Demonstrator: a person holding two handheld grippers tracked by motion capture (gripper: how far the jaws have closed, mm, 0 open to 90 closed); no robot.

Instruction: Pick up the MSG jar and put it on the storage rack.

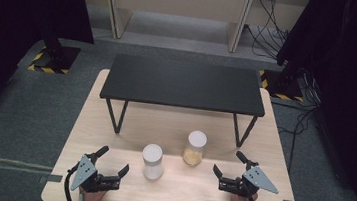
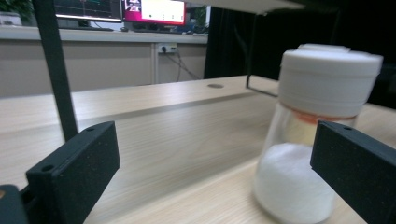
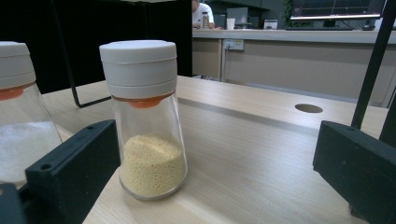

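Both grippers are resting at the near edge of the light wooden table (image 1: 114,114), and I am holding each with its jaws released and nothing between them. On my left, the left gripper (image 1: 112,161) is sitting just left of the shaker of white powder (image 1: 152,161); in the left gripper view its jaws are standing wide apart while that shaker (image 2: 313,135) is looming just beside the right-hand jaw, not yet between the two. On my right, the right gripper (image 1: 229,166) is lying to the right of the shaker of yellow granules (image 1: 194,148); in the right gripper view that shaker (image 3: 145,119) is standing upright just past the left-hand jaw, again outside the gap.

Each shaker is standing upright on its base near the middle of the table, the white one nearer to me, the yellow one slightly farther and to its right, close together though apart. Both are wearing white caps over an orange collar.

Behind them the black shelf (image 1: 183,83) is spanning the far half of the table on thin legs, its top bare.

My judgement: I am staging one gripper per shaker, jaws opened wide enough to take the tapered glass bodies, so either can be closed on without knocking its neighbour. The smooth glass calls for a grip low on the body.
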